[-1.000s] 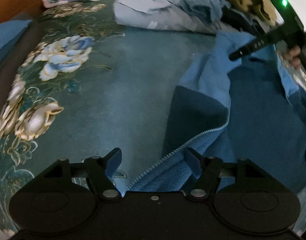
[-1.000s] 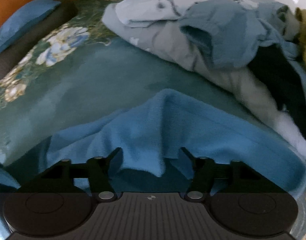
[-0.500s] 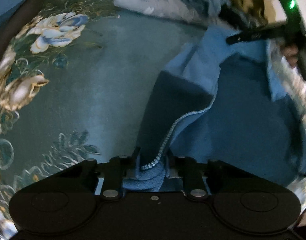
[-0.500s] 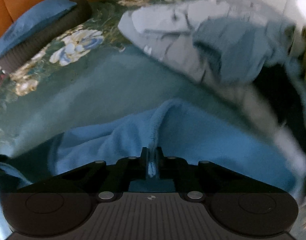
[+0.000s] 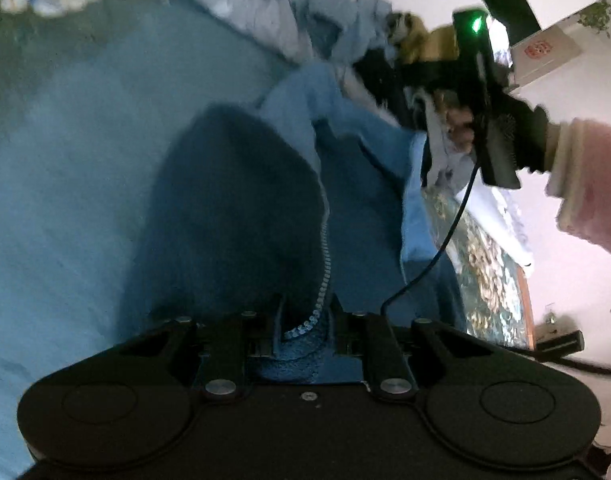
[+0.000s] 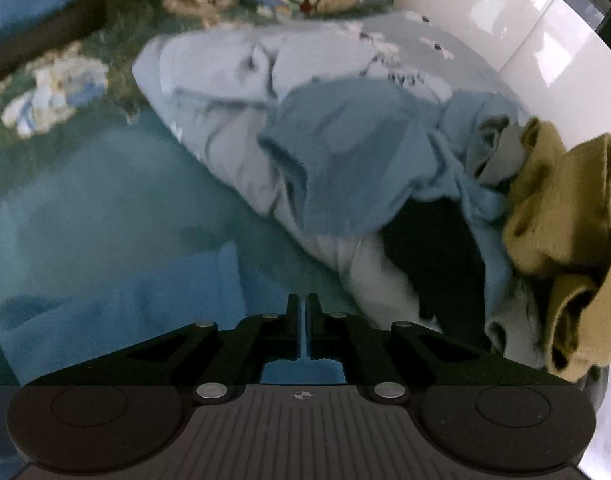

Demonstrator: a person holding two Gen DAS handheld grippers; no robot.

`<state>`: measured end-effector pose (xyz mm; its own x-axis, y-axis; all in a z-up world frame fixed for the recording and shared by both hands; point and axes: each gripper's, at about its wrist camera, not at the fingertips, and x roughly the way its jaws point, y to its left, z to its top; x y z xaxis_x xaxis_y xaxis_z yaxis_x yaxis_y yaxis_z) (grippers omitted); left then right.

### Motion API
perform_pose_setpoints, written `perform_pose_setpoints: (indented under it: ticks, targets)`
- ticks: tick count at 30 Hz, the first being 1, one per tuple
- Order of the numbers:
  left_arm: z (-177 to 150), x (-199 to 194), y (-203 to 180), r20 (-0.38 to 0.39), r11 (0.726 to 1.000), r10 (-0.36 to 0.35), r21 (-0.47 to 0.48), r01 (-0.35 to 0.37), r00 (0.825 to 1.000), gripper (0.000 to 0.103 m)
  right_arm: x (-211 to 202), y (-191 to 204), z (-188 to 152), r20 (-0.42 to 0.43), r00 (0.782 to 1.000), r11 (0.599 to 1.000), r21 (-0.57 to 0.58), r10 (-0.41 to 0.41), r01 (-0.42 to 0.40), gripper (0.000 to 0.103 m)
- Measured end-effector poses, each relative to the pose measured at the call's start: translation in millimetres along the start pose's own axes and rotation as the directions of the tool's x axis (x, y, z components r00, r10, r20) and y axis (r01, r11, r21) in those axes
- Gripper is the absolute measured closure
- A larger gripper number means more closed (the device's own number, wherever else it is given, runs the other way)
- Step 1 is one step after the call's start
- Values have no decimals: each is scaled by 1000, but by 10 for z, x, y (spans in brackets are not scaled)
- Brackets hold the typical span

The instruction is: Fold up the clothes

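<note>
Left hand-held gripper (image 5: 305, 322) pinches the fleece (image 5: 241, 208) zipper edge; right hand-held gripper (image 6: 304, 326) pinches its far edge, likely to spread it flat.

**Your rig and sleeve**

Your left gripper (image 5: 303, 322) is matte black, with round discs either side and silver screws beside its fingers. Your right gripper (image 6: 303, 328) matches, with a ribbed grey deck. Seen from the left, it shows a green light, a thin black cable (image 5: 445, 248) and your pink sleeve (image 5: 585, 184) with its cream cuff.

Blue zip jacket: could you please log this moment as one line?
left tool: shut on blue jacket zipper edge | right tool: shut on jacket fabric | bed: unfolded pile behind
</note>
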<state>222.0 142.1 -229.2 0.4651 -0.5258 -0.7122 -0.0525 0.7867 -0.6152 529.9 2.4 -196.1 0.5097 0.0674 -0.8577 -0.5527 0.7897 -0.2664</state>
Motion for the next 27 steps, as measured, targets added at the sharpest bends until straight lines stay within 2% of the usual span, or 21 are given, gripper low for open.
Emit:
perform_pose_setpoints:
  ticks: [2, 5, 9, 13, 14, 15, 18, 23, 26, 27]
  targets:
    - [-77, 167, -35, -34, 999, 46, -1, -46, 998, 85, 19, 43, -84, -17, 1000, 1000, 6, 8, -8, 101]
    - [-164, 224, -32, -42, 997, 65, -40, -67, 997, 83, 8, 118, -203, -29, 999, 1000, 2, 19, -19, 101]
    - [-185, 50, -58, -3, 998, 59, -34, -59, 998, 64, -115, 130, -321, -19, 999, 997, 57, 44, -43, 101]
    - [-150, -228, -75, 56, 997, 78, 4, -78, 995, 57, -275, 109, -461, 3, 994, 977, 185, 110, -108, 99]
    - [-145, -302, -71, 74, 996, 83, 11, -85, 994, 50, -309, 114, -512, 7, 991, 965, 225, 133, -131, 95]
    - [-139, -376, -67, 92, 996, 89, 19, -92, 992, 46, -329, 125, -565, 6, 987, 952, 262, 162, -158, 91]
    - [-146, -558, 70, 115, 986, 164, -11, -163, 980, 45, -354, 219, -759, 3, 971, 904, 365, 240, -225, 87]
    - [-222, -889, 394, 121, 963, 254, -122, -239, 960, 44, -339, 437, -1131, -15, 931, 775, 559, 365, -295, 82]
    - [-291, -998, 572, 107, 943, 304, -175, -283, 947, 42, -388, 587, -1353, -8, 888, 668, 661, 460, -341, 73]
    - [-309, -1004, 623, 96, 938, 313, -188, -292, 945, 42, -414, 663, -1419, -19, 875, 655, 672, 483, -347, 69]
